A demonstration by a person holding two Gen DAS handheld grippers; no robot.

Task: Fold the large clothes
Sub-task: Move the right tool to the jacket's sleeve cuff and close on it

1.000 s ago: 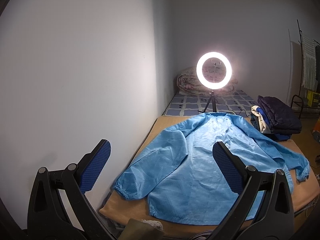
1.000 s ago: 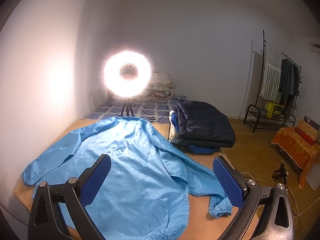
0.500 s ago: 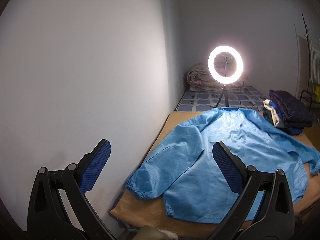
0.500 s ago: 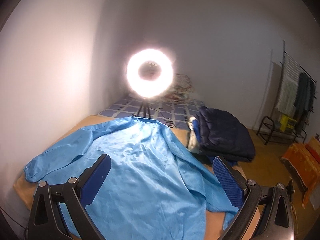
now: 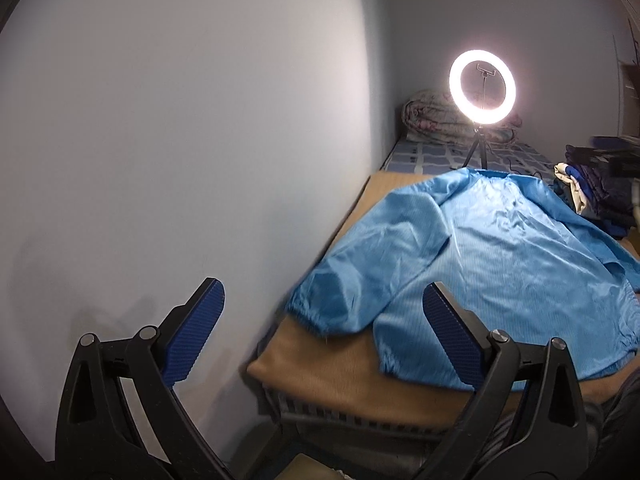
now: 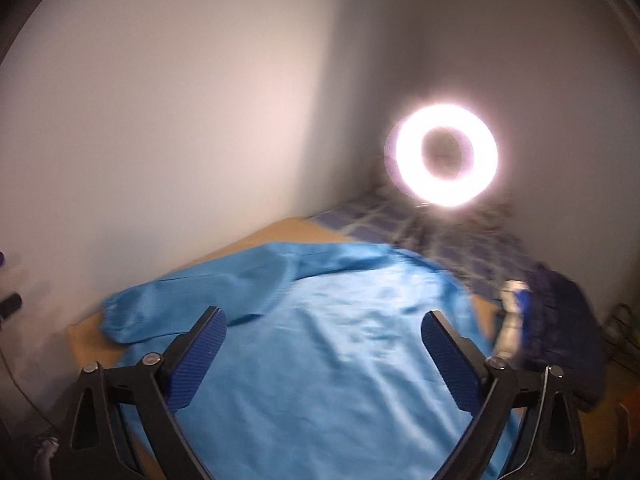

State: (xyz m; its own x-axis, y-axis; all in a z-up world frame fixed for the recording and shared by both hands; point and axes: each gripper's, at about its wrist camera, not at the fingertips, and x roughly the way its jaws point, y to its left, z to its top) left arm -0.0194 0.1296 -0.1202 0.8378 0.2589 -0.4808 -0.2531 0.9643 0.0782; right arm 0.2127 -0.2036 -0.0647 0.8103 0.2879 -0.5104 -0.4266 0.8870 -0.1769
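Observation:
A large light-blue jacket (image 5: 492,256) lies spread flat on the tan bed surface (image 5: 332,368), its left sleeve cuff (image 5: 308,308) near the bed's front left corner. It also fills the middle of the right wrist view (image 6: 340,344). My left gripper (image 5: 320,332) is open and empty, held off the bed's front left corner, apart from the cuff. My right gripper (image 6: 324,356) is open and empty, held above the jacket's body without touching it.
A lit ring light (image 5: 482,92) on a tripod stands behind the jacket's collar. A stack of folded dark clothes (image 5: 596,196) lies at the right. A rolled quilt (image 5: 436,124) lies at the far end. A wall (image 5: 200,140) runs along the left.
Both grippers have swung left: the jacket and ring light have shifted right in both views. The right view is now closer over the jacket and blurred. Both grippers stay open.

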